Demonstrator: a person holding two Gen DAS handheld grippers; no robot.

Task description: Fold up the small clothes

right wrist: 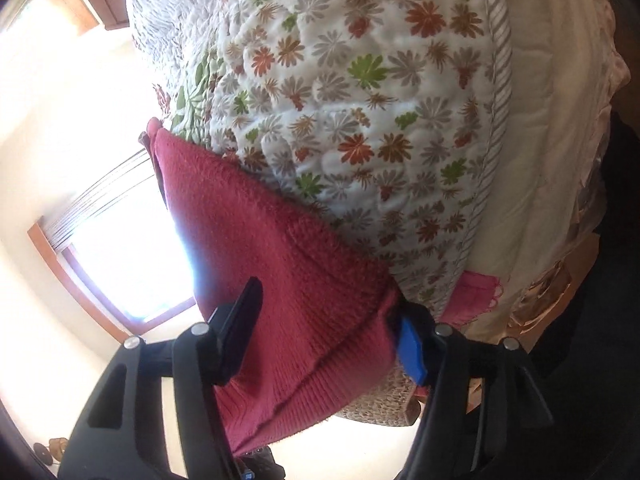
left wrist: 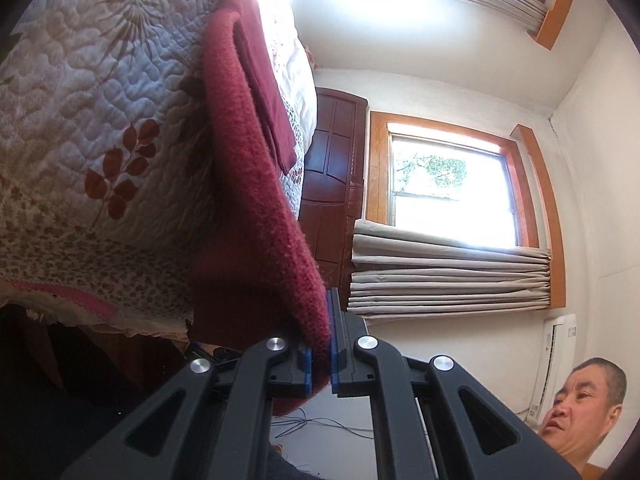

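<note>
Sweater [left wrist: 256, 208] pinched by left tool [left wrist: 320, 364]; right tool [right wrist: 324, 340] spread wide around it.

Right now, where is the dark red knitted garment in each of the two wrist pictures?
Left wrist view: the red knitted garment runs from the upper centre down to the left tool, which is shut on its edge.
Right wrist view: it fills the lower centre, between the fingers of the right tool.
Shared landmark: the floral quilt behind it.
</note>
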